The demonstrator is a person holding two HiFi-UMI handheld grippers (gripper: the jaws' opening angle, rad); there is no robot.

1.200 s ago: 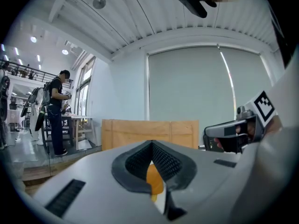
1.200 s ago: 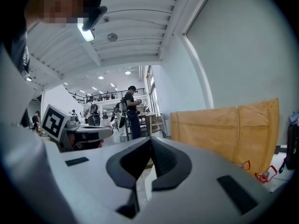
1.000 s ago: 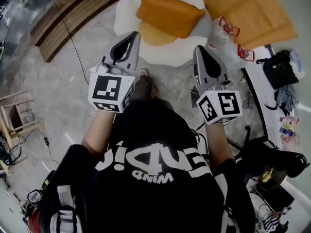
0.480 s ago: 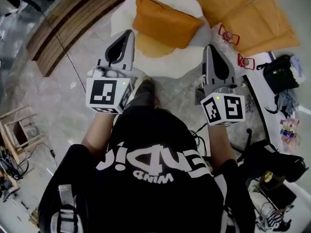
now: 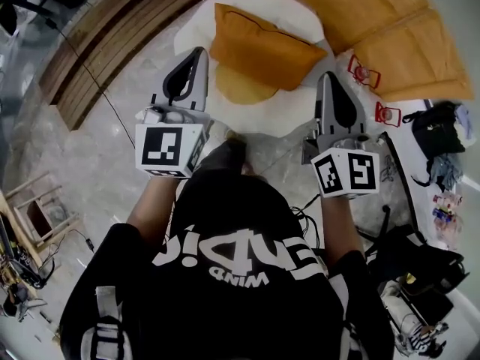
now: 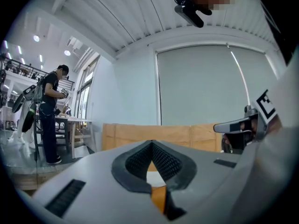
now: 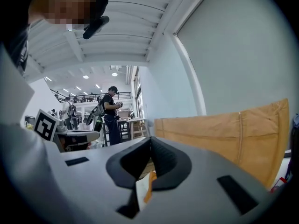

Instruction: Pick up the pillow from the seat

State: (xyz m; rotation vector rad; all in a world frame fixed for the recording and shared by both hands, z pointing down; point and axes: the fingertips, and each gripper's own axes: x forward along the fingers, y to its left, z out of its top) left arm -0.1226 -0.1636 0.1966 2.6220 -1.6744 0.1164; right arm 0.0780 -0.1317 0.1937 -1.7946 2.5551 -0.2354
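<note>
An orange pillow [image 5: 259,47] lies on a round white seat [image 5: 300,103] ahead of me in the head view. My left gripper [image 5: 198,52] is held up just left of the seat, its tip near the pillow's left corner, jaws shut and empty. To the right, my right gripper [image 5: 331,78] hovers over the seat's right edge, also shut and holding nothing. In the left gripper view a sliver of orange pillow [image 6: 158,199] shows through the gap behind the closed jaws [image 6: 152,146]. The right gripper view shows its closed jaws [image 7: 150,143] with a strip of white seat and orange beyond.
A tan sofa [image 5: 390,21] stands behind the seat. Red-framed items [image 5: 363,71] lie on the floor at the right, beside bags and clutter [image 5: 439,126]. A wooden platform edge [image 5: 112,28] runs at the upper left. A person [image 6: 49,120] stands by a table in the distance.
Both grippers have moved forward toward the seat, and the right one now reaches over its edge. Both stay shut throughout.
</note>
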